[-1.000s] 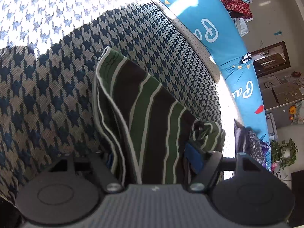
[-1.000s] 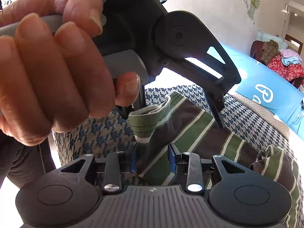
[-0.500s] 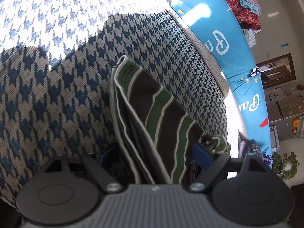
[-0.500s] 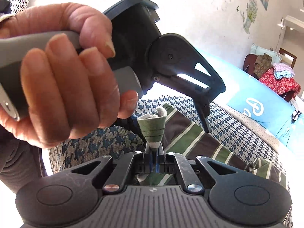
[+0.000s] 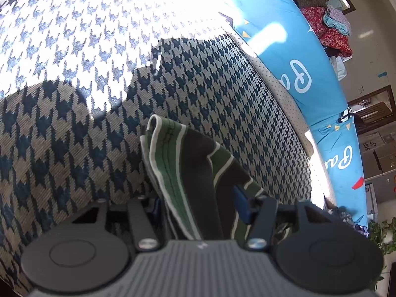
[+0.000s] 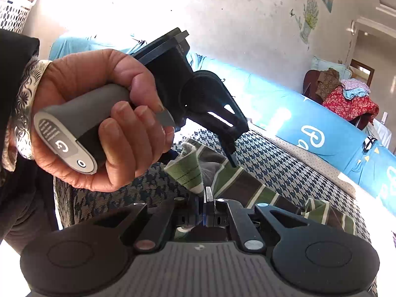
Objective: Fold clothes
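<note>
Green-and-brown striped knit garment [image 5: 198, 173] drapes over houndstooth woven fabric [image 5: 74, 128]; right gripper [image 6: 203, 198] pinches its ribbed hem, left gripper [image 5: 198, 208] spread wide around it.

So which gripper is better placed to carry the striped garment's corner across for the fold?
Probably the right gripper: it is shut on the striped garment at its corner. The left gripper stands open around the cloth.

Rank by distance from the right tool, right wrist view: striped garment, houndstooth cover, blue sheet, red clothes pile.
1. Striped garment, pinched in the right tool.
2. Houndstooth cover, under the garment.
3. Blue sheet, behind, right.
4. Red clothes pile, far right, by the wall.
</note>
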